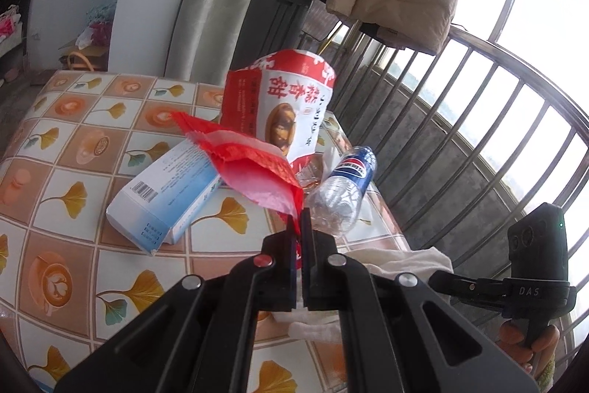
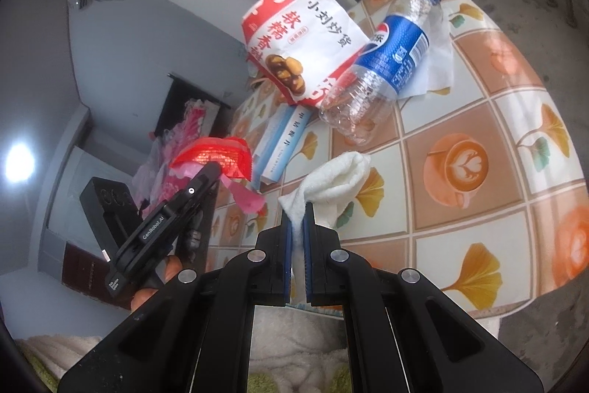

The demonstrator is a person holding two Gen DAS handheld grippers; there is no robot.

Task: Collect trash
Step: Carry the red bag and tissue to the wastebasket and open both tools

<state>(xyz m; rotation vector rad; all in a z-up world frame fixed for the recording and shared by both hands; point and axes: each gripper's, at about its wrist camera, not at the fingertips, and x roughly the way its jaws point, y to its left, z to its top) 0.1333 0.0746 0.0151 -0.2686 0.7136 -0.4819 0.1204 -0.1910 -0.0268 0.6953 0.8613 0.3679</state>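
Trash in both hands already. Left gripper (image 1: pixel 299 227) is clamped on a corner of the crinkled red-and-pink plastic wrapper (image 1: pixel 254 168), which hangs lifted off the table; right gripper (image 2: pixel 298 220) is pinched on a crumpled white paper towel (image 2: pixel 331 179), held just above the tiled-pattern tablecloth (image 2: pixel 478 120).

What remains lies ahead of both tongs, in a cluster toward the far edge of the table:
- clear plastic bottle with blue label and blue cap (image 2: pixel 383 69), on its side, long axis running diagonally away from the right gripper, base end nearest the tongs, cap farthest
- red-and-white snack bag (image 2: pixel 305 39), propped beside the bottle and touching it
- white-and-blue cardboard box (image 1: pixel 165 194), flat, partly under the lifted wrapper

Bottle is nearer the right hand, box nearer the left — my reading: neither can take more until its load is dropped somewhere; no bin shows in either view.
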